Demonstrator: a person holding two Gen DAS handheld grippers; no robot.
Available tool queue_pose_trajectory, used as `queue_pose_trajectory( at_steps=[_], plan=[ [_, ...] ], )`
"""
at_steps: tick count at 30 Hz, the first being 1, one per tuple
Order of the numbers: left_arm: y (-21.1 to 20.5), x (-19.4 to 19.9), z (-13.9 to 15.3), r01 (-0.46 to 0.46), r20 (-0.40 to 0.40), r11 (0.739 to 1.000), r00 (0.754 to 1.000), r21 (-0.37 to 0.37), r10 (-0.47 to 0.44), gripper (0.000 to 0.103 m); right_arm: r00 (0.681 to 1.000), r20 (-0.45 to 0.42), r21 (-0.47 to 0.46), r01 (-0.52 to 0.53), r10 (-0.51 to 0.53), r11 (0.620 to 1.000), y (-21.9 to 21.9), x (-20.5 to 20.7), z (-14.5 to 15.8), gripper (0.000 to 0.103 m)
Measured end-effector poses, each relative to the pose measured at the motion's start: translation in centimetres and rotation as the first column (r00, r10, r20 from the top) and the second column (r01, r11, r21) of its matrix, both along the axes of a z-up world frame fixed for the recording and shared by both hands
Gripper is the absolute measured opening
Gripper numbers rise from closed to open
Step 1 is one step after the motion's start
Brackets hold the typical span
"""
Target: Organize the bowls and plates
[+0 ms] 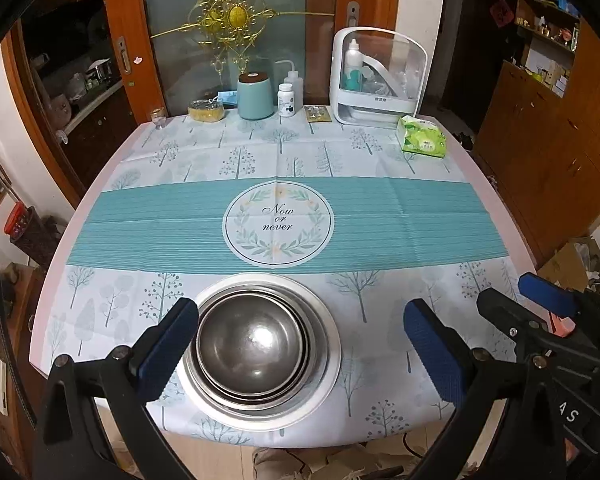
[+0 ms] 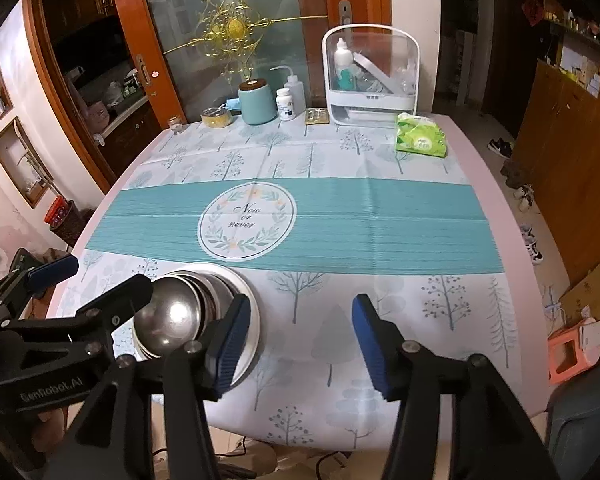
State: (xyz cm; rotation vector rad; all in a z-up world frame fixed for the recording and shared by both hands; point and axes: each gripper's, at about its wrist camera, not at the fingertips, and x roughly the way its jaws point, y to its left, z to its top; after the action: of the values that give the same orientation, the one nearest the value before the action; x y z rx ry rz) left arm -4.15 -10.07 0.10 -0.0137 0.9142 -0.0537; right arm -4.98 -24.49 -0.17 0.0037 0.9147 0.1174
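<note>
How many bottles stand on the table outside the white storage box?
2. The white pill bottle stands at the far edge beside the teal canister; the squeeze bottle with a bent spout is just behind it. Others may be hidden.

Home dining room: worktop (image 1: 380,216) with tree-print cloth, glass door (image 1: 228,32) with gold ornament in wood frame, wooden cabinets (image 1: 548,152), tissue pack (image 1: 422,142), storage caddy (image 1: 378,76), shoes (image 2: 500,147) on floor.
</note>
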Motion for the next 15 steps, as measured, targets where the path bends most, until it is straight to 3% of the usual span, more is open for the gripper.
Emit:
queue_pose_trajectory(
  at_steps=[15],
  plan=[
    [0.6, -0.5, 0.2, -0.05, -0.001, 0.998, 0.999, 0.041, 0.05, 0.102, 1.0, -0.001, 0.004, -0.025, 0.025, 1.0, 0.4, 0.3, -0.1, 0.055]
  ],
)
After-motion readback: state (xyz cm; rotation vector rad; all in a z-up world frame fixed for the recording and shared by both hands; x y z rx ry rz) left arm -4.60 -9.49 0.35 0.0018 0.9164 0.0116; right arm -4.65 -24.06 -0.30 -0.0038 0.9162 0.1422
